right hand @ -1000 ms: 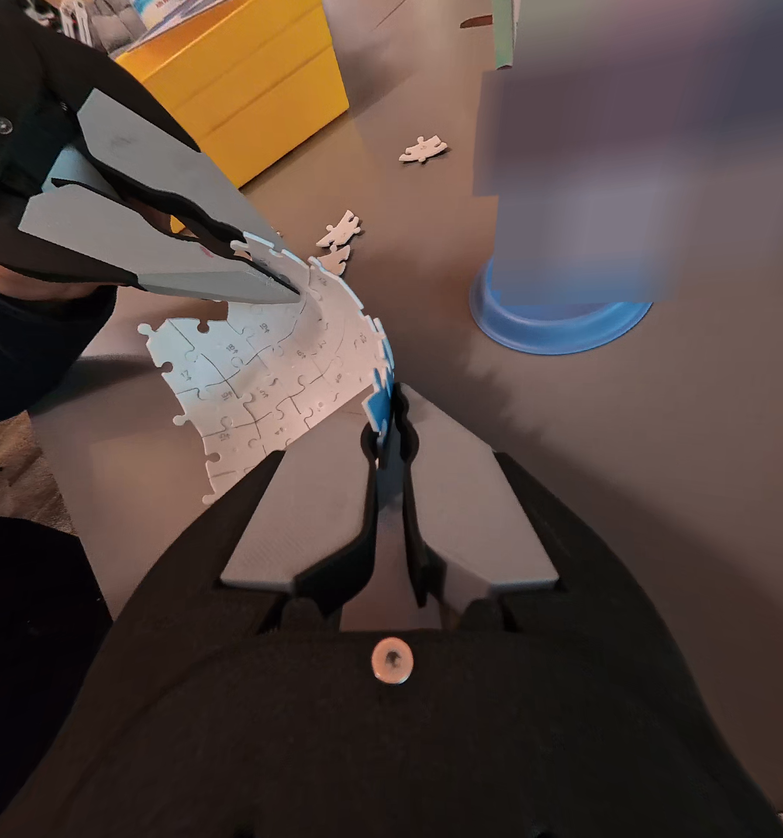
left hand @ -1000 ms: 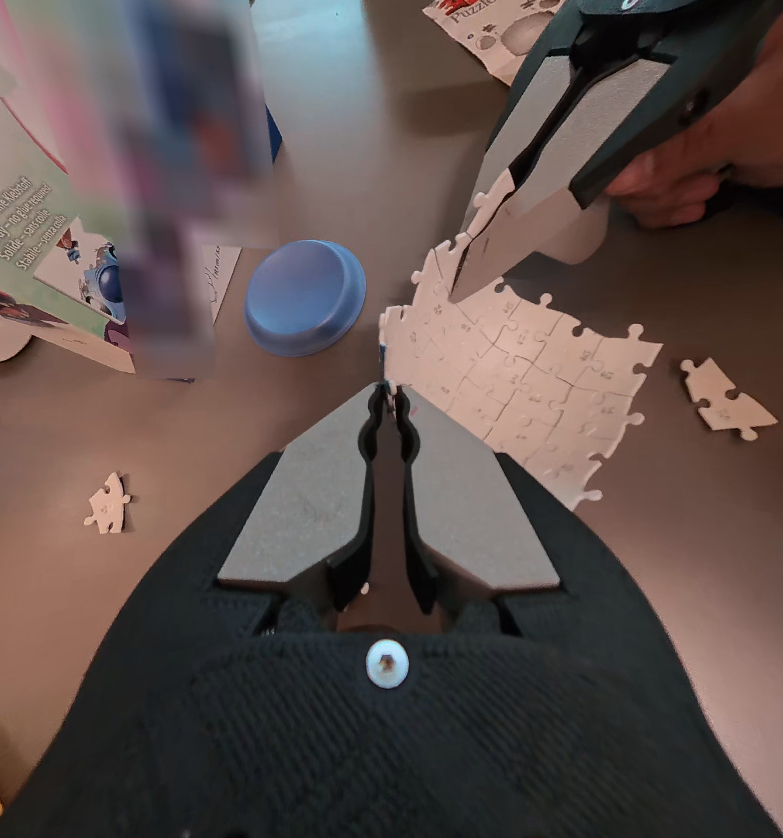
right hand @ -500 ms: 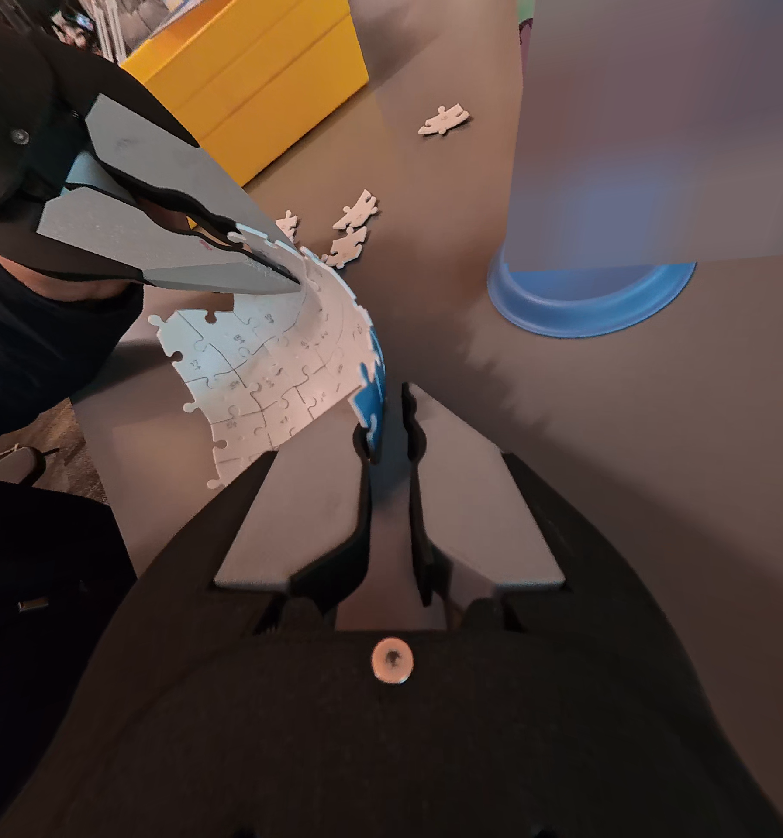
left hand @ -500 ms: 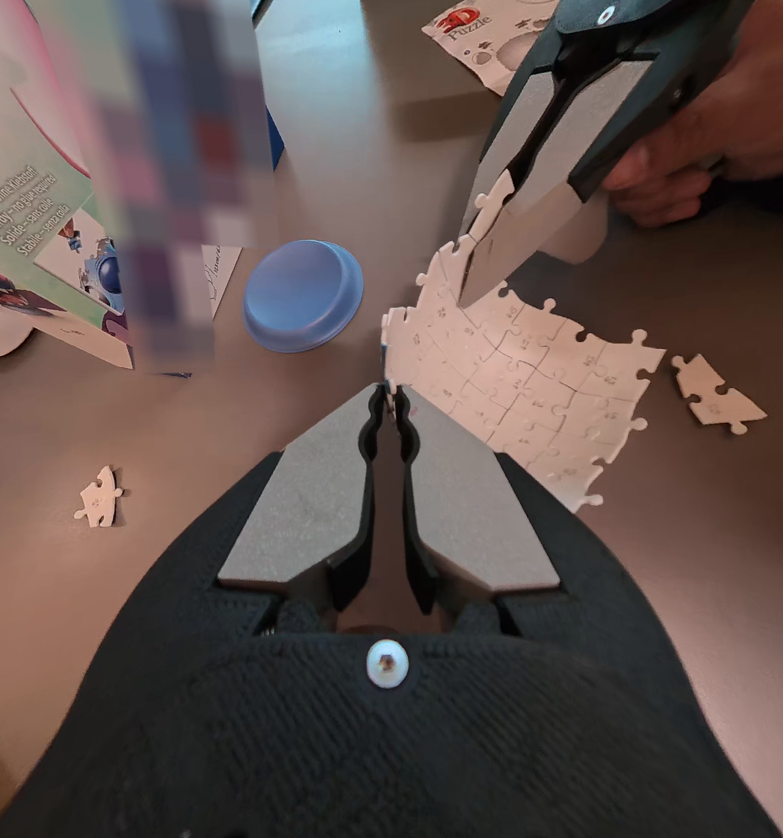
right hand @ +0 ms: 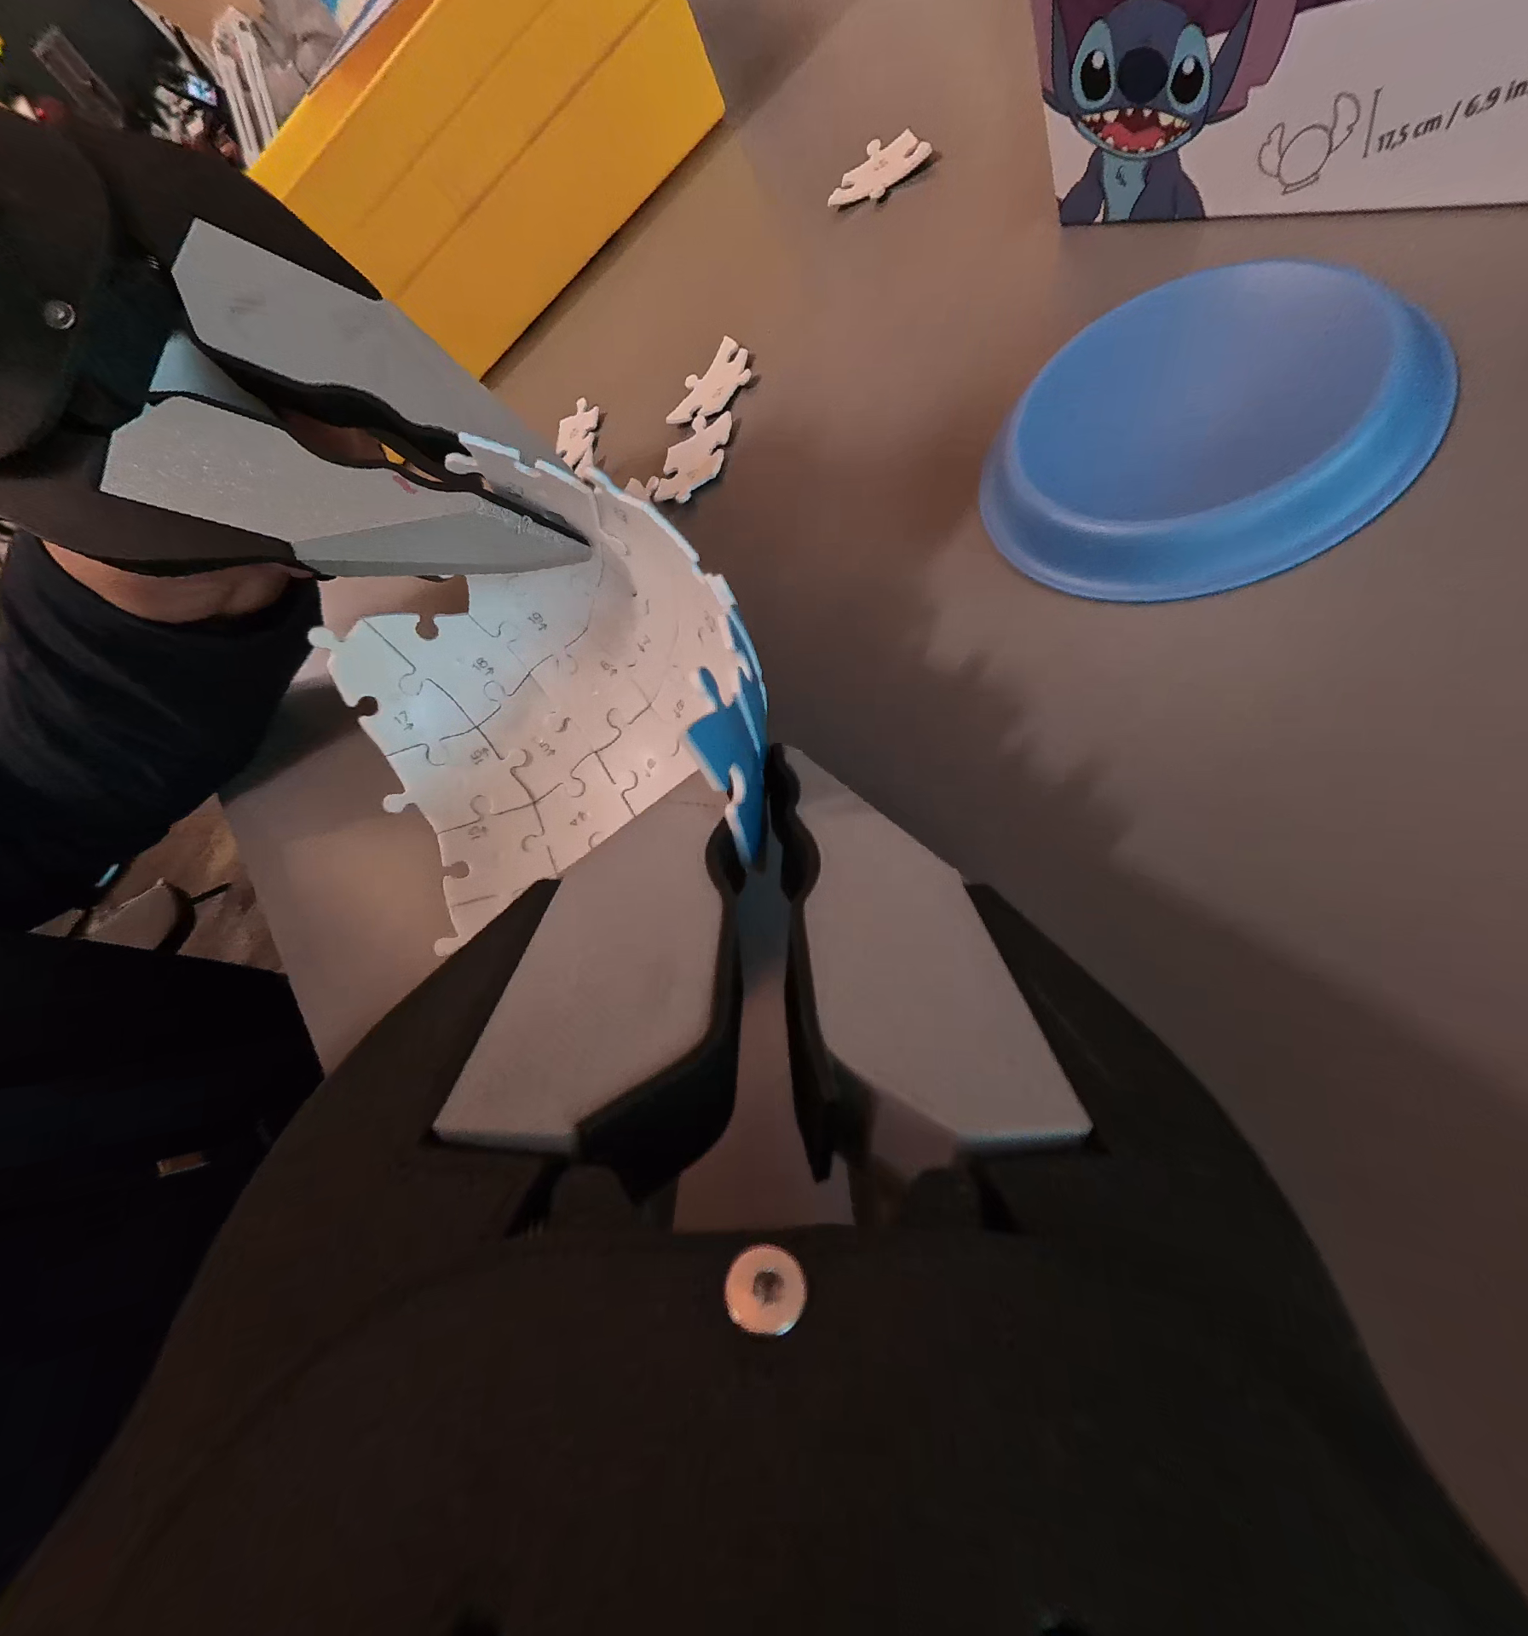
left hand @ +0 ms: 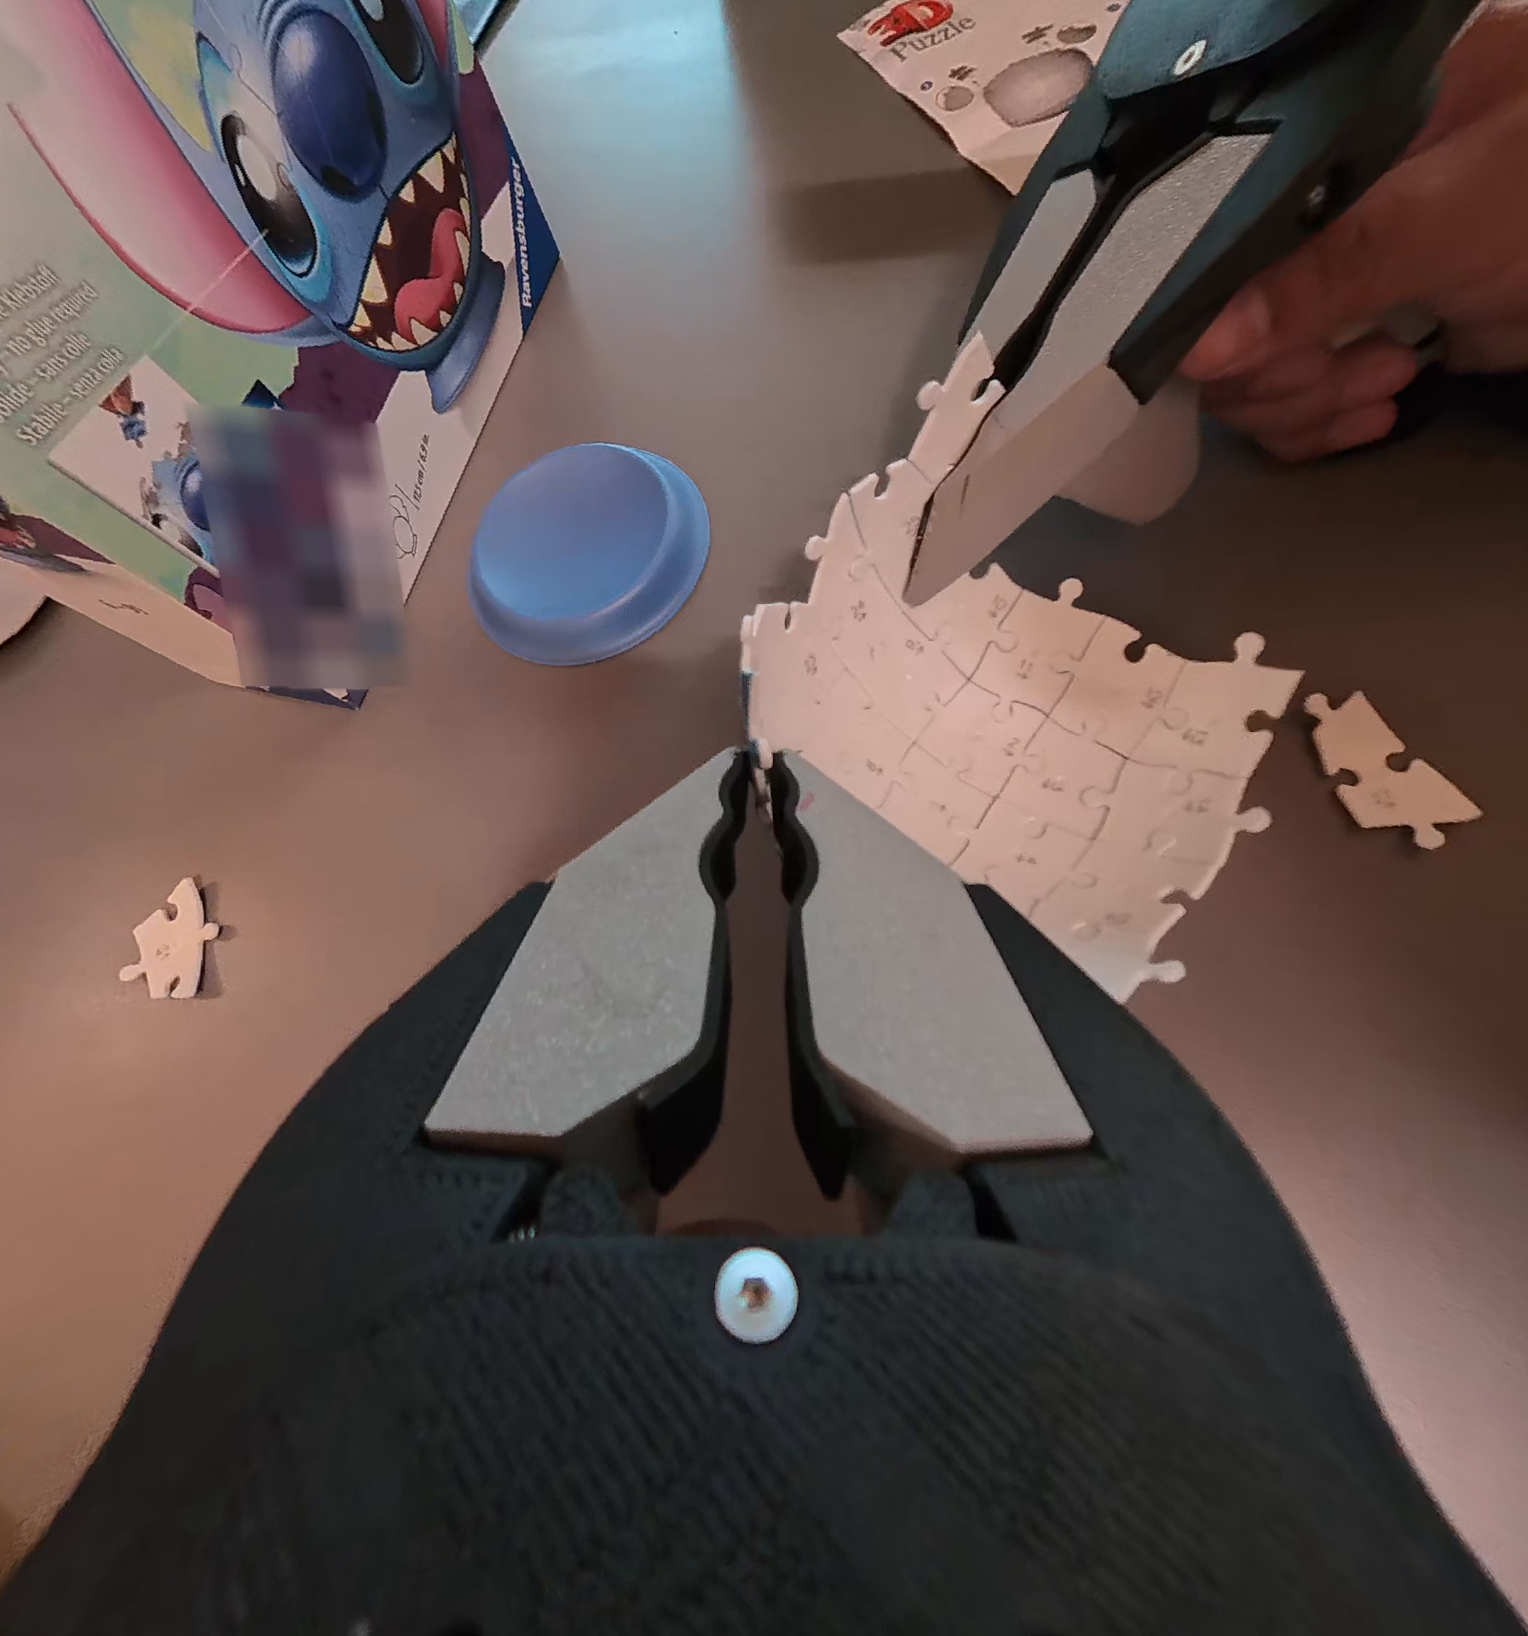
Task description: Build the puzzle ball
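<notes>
A curved sheet of joined white puzzle pieces [left hand: 1034,708] is held tilted up off the grey table; the right wrist view shows it [right hand: 547,708] with a blue printed face along one edge. My left gripper [left hand: 756,770] is shut on the sheet's near corner, and the right wrist view shows it [right hand: 556,522] clamped on the far edge. My right gripper [right hand: 764,783] is shut on the blue-faced edge, and the left wrist view shows it [left hand: 955,478] gripping the top edge. A round blue base [left hand: 587,553] lies on the table beside the sheet, also in the right wrist view [right hand: 1220,434].
The puzzle box [left hand: 211,310] stands behind the blue base, also in the right wrist view [right hand: 1309,106]. Loose white pieces [left hand: 171,938] [left hand: 1384,770] [right hand: 698,425] [right hand: 880,168] lie about. A yellow box [right hand: 494,150] and a leaflet [left hand: 990,80] sit farther off. The grippers' ends are close to 7 centimetres from one another.
My right gripper opened a little on the sheet's blue edge half a second ago and has shut on it again. The left gripper has kept its grip throughout.
</notes>
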Action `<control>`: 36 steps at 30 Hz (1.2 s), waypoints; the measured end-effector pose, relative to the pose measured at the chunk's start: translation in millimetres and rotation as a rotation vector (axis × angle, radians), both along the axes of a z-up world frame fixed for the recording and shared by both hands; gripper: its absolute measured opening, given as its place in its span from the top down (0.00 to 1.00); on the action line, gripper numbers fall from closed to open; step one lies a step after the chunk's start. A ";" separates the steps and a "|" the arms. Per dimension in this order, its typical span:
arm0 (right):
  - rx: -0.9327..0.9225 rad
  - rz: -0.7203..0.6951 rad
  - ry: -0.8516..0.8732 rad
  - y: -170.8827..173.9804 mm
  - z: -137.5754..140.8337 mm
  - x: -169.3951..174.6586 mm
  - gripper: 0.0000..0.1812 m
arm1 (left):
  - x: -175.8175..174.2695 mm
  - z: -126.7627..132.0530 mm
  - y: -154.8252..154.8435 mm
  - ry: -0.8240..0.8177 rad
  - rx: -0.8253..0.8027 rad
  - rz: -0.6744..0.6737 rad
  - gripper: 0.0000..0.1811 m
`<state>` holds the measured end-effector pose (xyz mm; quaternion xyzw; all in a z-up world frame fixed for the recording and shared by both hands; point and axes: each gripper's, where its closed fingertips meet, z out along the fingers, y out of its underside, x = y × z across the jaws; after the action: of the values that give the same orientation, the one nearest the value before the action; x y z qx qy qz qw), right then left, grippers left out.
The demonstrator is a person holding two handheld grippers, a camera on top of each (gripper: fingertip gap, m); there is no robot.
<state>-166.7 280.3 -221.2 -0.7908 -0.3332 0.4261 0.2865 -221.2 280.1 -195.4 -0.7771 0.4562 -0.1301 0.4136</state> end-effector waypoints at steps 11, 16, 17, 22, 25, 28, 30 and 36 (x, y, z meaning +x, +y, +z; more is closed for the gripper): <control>-0.022 0.014 0.040 2.1 5.3 -4.4 0.93 | 0.0 3.4 -0.9 0.008 0.057 -0.010 0.99; -0.015 0.011 0.046 4.6 6.2 -7.0 0.99 | -1.1 2.8 -1.0 0.018 0.065 -0.007 0.99; -0.009 0.008 0.042 5.3 6.0 -7.3 1.00 | -1.3 2.9 -0.9 0.018 0.067 -0.006 0.99; -0.056 0.008 0.051 3.1 3.2 -8.4 1.00 | -2.0 2.3 -1.9 0.002 0.042 -0.004 0.99; -0.056 0.000 0.051 4.1 3.1 -9.2 1.00 | -2.9 2.1 -1.1 -0.008 0.036 -0.001 0.99; -0.050 -0.002 0.052 4.3 4.2 -9.6 1.00 | -3.3 2.6 -1.0 0.001 0.045 0.000 0.99; -0.022 0.010 0.050 3.4 6.4 -9.0 0.98 | -3.1 2.5 -0.8 0.008 0.056 -0.001 0.99; 0.018 0.020 0.067 3.6 13.7 -6.7 0.96 | -3.9 2.4 -0.7 0.009 0.056 -0.004 0.99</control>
<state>-173.4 283.9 -207.6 -0.7701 -0.3350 0.4521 0.3005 -225.1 279.4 -193.0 -0.7648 0.4632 -0.1144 0.4330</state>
